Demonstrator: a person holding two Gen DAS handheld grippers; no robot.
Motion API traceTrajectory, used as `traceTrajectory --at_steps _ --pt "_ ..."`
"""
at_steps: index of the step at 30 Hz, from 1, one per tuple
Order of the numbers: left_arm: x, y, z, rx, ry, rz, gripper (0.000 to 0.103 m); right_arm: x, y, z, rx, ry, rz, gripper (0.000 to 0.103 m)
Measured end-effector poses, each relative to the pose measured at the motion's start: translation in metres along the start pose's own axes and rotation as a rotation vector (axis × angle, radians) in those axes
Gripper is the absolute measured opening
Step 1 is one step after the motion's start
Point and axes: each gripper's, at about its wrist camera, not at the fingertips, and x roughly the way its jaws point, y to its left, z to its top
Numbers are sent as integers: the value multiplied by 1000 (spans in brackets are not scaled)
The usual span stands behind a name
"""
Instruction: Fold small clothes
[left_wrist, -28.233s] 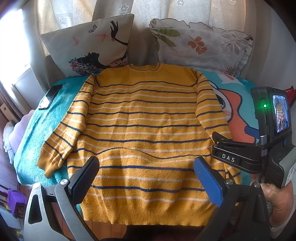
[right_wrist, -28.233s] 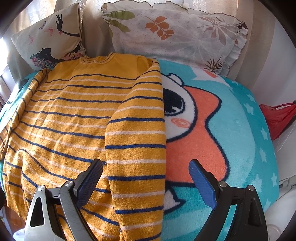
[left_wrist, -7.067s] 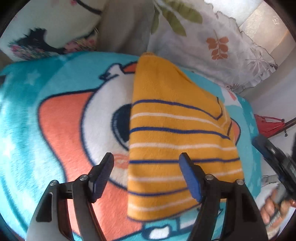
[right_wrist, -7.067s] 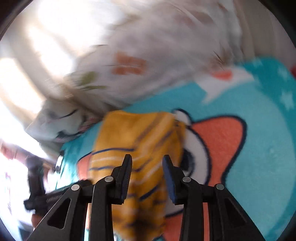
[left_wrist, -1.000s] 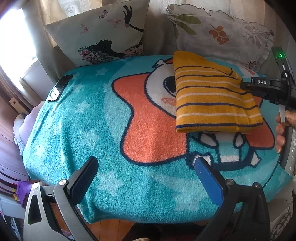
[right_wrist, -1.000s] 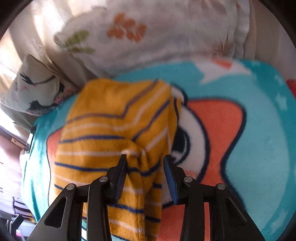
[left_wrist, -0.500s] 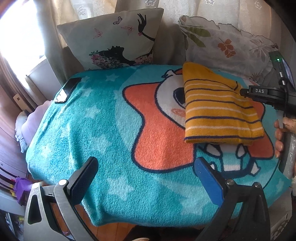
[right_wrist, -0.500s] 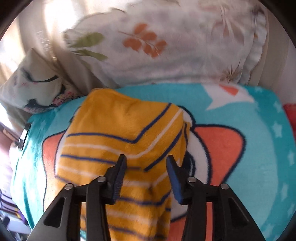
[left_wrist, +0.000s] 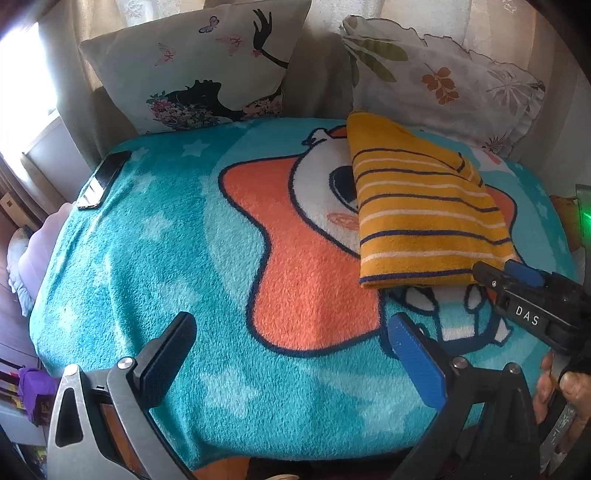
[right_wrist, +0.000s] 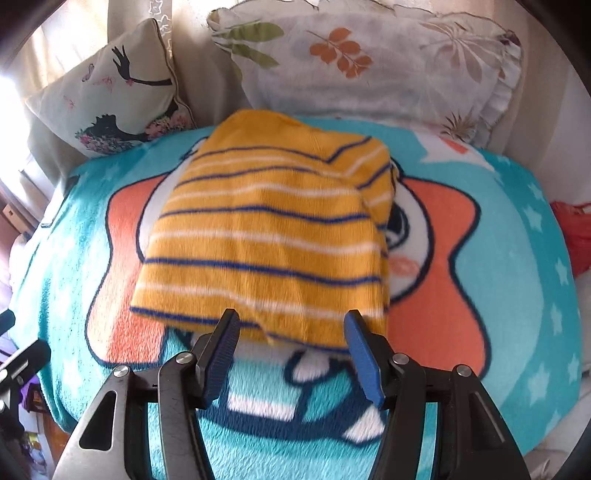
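From the left wrist we see our left gripper (left_wrist: 291, 354) with fingers wide apart and nothing between them, above the near edge of a teal blanket (left_wrist: 147, 251). The folded sweater (left_wrist: 424, 218) lies toward the blanket's far right corner, by a leaf pillow (left_wrist: 443, 77). Another pillow (left_wrist: 199, 70) stands at the far edge, a phone (left_wrist: 103, 179) at the left edge.

From the right wrist, our right gripper (right_wrist: 291, 350) is opening; its fingers straddle the sweater's (right_wrist: 269, 229) near hem without pressing it. The blanket (right_wrist: 517, 314) shows around it.
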Motion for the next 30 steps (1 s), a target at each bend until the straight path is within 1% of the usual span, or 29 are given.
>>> traceTrajectory --at_steps 7,18,23,30 --pt "6 6 4 32 24 -49 103 -10 11 -8 51 5 -39 64" --pt "13 22 7 49 38 -102 103 -18 44 -11 20 8 -93 66" --pt "16 28 7 60 49 -94 103 -17 56 -12 17 15 -110 67" --pt "17 39 8 66 44 -78 103 -15 65 -14 31 27 -125 68"
